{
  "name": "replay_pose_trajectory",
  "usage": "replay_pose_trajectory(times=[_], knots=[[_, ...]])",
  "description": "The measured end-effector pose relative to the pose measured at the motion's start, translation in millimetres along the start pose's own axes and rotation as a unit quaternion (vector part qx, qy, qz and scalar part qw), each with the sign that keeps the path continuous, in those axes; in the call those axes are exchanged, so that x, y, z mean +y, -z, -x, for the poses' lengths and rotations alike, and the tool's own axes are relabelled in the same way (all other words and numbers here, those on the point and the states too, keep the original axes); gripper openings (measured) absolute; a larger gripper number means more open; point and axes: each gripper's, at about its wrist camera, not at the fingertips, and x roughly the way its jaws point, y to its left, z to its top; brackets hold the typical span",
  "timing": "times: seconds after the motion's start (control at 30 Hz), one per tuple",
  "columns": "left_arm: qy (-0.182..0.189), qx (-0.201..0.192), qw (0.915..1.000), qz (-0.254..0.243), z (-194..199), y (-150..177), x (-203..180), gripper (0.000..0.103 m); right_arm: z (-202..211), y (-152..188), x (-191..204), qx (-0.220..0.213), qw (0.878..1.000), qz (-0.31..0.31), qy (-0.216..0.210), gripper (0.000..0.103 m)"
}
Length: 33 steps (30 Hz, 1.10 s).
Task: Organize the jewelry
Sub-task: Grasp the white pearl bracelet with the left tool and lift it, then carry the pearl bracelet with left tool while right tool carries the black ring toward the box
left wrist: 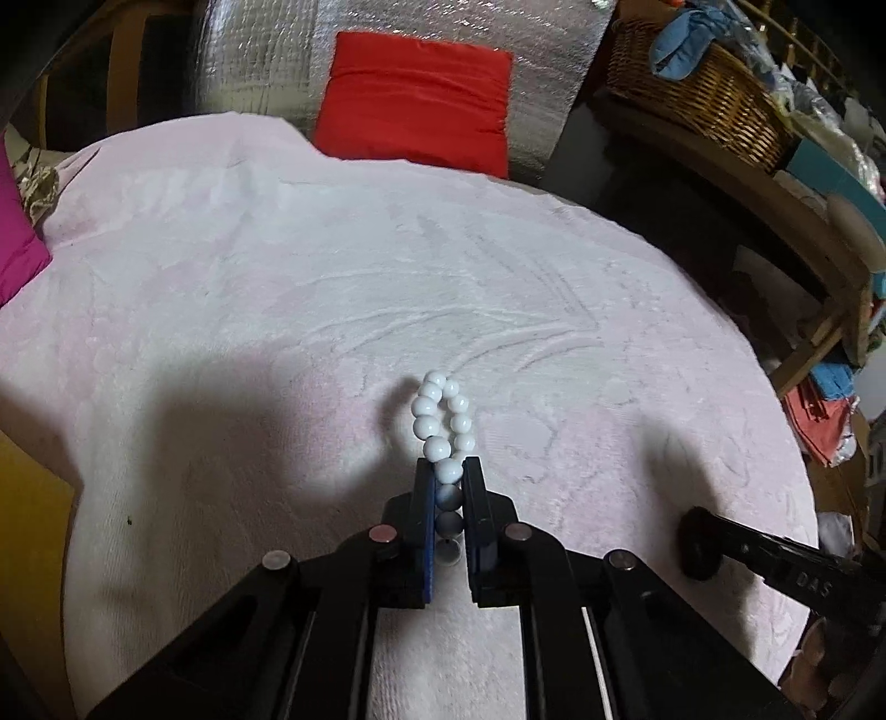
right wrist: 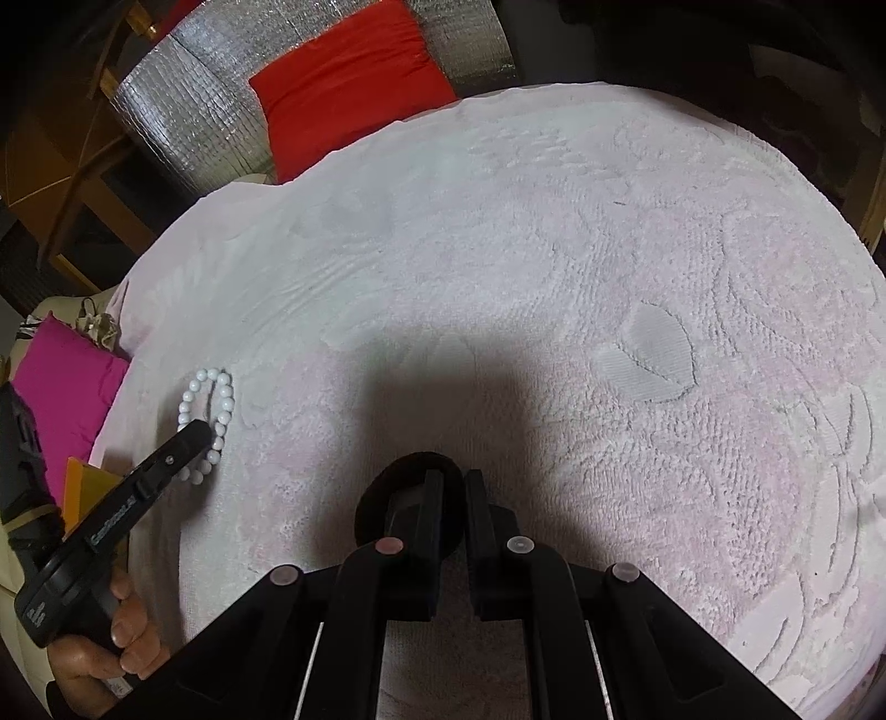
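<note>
A white bead bracelet (left wrist: 443,421) is pinched between the fingers of my left gripper (left wrist: 448,471), which is shut on it just above a pale pink towel (left wrist: 332,277). In the right wrist view the bracelet (right wrist: 213,410) hangs at the left gripper's tip (right wrist: 194,432). My right gripper (right wrist: 449,482) is shut on a black ring-shaped band (right wrist: 382,487), low over the towel. That band also shows in the left wrist view (left wrist: 699,545) at the right gripper's tip.
A red cushion (left wrist: 415,94) and silver foil mat (left wrist: 266,50) lie beyond the towel. A magenta cushion (right wrist: 61,387) is at the left. A wicker basket (left wrist: 698,88) and cluttered wooden shelf (left wrist: 803,238) stand at the right.
</note>
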Motion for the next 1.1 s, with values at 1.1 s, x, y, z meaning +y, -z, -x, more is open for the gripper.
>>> replay_pose_trajectory(times=[1.1], knots=[[0.036,-0.132,0.9904,-0.019,179.8,55.3,-13.0,0.009,44.6,31.4,49.7,-0.081,0.991,0.032,-0.104,0.008]])
